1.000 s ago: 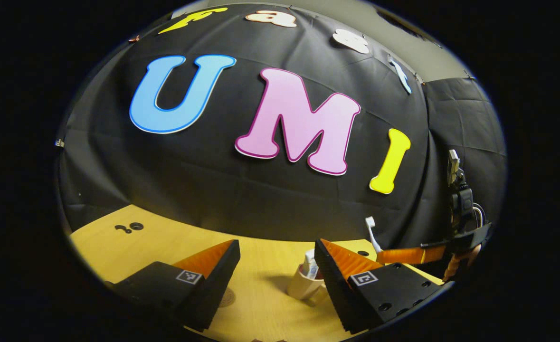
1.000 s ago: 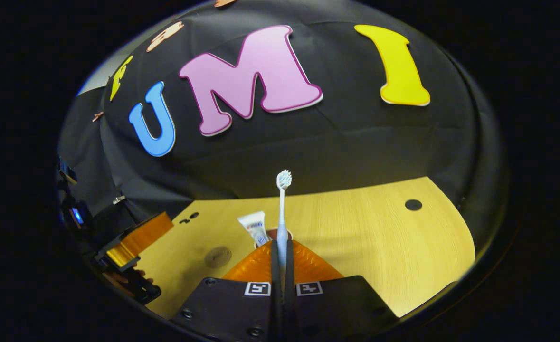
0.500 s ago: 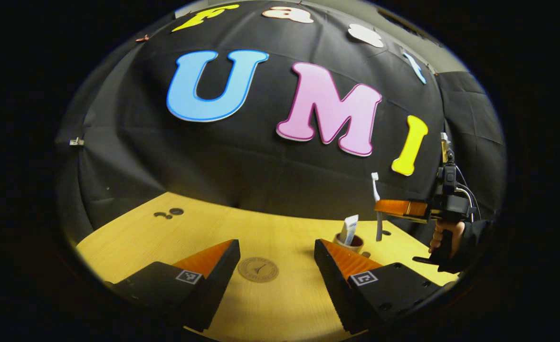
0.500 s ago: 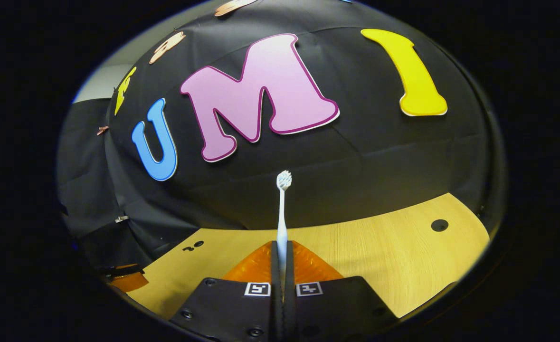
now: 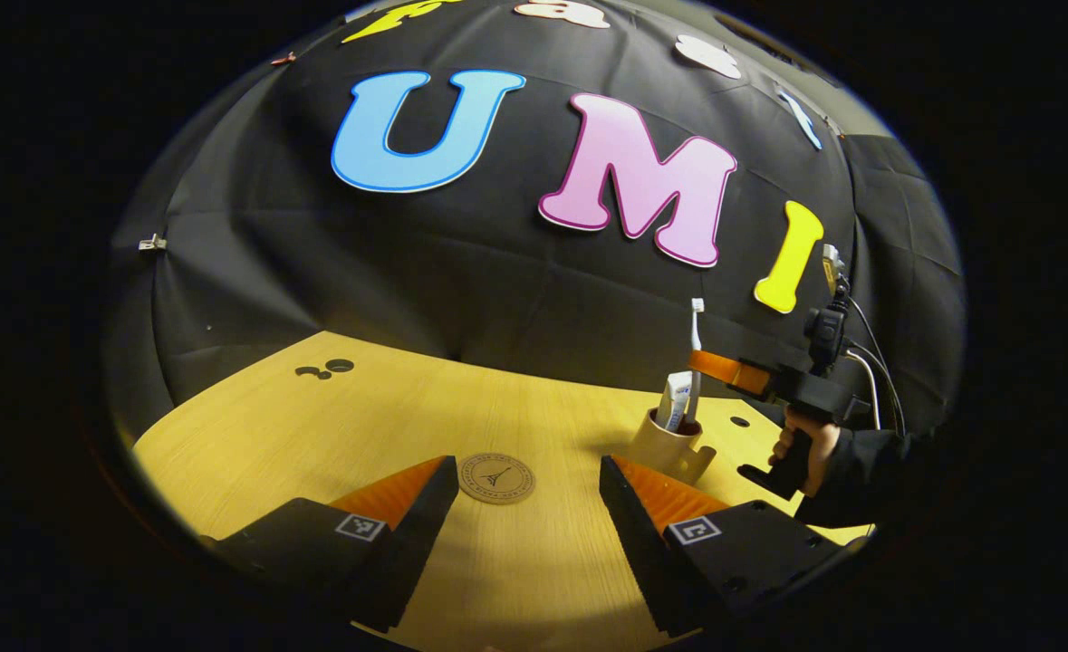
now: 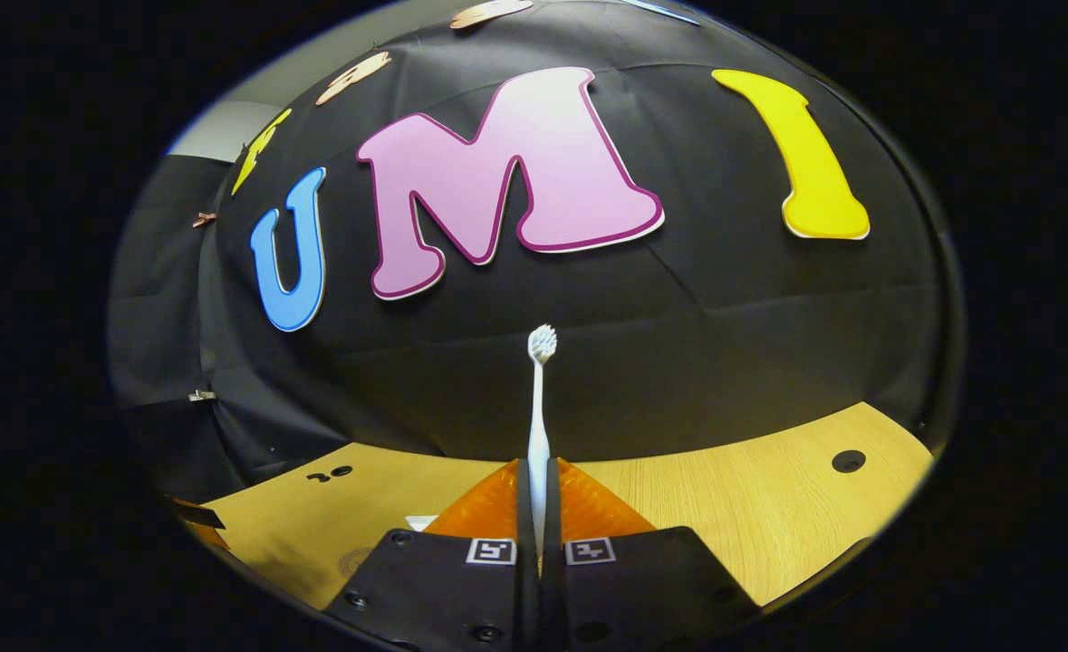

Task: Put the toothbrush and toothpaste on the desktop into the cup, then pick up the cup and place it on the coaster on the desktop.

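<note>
While the right gripper [image 6: 538,507] stays clamped on the toothbrush [image 6: 538,407], it has lowered it into the cup [image 5: 665,444] beside the toothpaste [image 5: 676,398]. Release comes next. The left gripper [image 5: 529,507] hangs wide open and empty over the coaster [image 5: 495,477], mid-desk.

Cup, coaster and two grippers on the worktop

In the left gripper view, the coaster [image 5: 496,477] lay on the worktop [image 5: 316,435] between the left gripper's [image 5: 528,498] fingers; the cup [image 5: 669,445] stood to its right, toothpaste [image 5: 676,400] inside, with the toothbrush [image 5: 696,358] above it.
</note>
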Demonstrator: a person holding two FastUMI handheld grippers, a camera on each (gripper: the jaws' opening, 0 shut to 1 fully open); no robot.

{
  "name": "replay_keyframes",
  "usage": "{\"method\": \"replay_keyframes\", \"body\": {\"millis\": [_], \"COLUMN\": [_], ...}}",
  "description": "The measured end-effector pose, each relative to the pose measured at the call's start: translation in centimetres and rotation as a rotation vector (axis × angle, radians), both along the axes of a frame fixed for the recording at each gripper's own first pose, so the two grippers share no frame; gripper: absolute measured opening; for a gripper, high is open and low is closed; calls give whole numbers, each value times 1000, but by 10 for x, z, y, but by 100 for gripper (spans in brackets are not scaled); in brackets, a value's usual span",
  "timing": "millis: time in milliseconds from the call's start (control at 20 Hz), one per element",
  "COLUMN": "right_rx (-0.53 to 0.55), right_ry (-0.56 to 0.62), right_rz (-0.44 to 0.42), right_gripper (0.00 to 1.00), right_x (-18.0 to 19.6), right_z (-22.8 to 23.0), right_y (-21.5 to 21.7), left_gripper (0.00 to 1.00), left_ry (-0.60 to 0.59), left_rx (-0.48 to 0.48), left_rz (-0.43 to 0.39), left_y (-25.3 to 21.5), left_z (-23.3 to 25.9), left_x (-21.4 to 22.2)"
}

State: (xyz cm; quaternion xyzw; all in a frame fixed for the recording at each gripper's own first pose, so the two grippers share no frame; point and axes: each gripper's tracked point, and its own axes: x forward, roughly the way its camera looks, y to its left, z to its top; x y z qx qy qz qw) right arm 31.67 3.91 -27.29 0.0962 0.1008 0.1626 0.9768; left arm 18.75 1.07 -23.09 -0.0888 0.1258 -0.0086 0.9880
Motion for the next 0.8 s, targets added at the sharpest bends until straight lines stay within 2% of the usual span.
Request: {"method": "replay_keyframes", "body": {"millis": [200, 450, 550, 650, 800], "right_rx": [-50, -44, -30, -18, -26], "right_ry": [2, 43, 51, 54, 60], "right_rz": [-10, -12, -2, 2, 0], "right_gripper": [5, 11, 22, 46, 70], "right_x": [-4, -18, -27, -35, -42], "right_z": [-14, -34, -39, -39, -34], "right_y": [-2, -3, -4, -7, -14], "left_gripper": [97, 96, 96, 96, 96], "left_ry": [8, 18, 24, 32, 30], "left_rx": [-9, -14, -19, -21, -17], "left_rz": [-19, -20, -20, -22, -30], "left_y": [-7, -8, -10, -12, -16], "left_z": [-7, -17, -20, -23, -22], "left_x": [1, 1, 0, -1, -2]}}
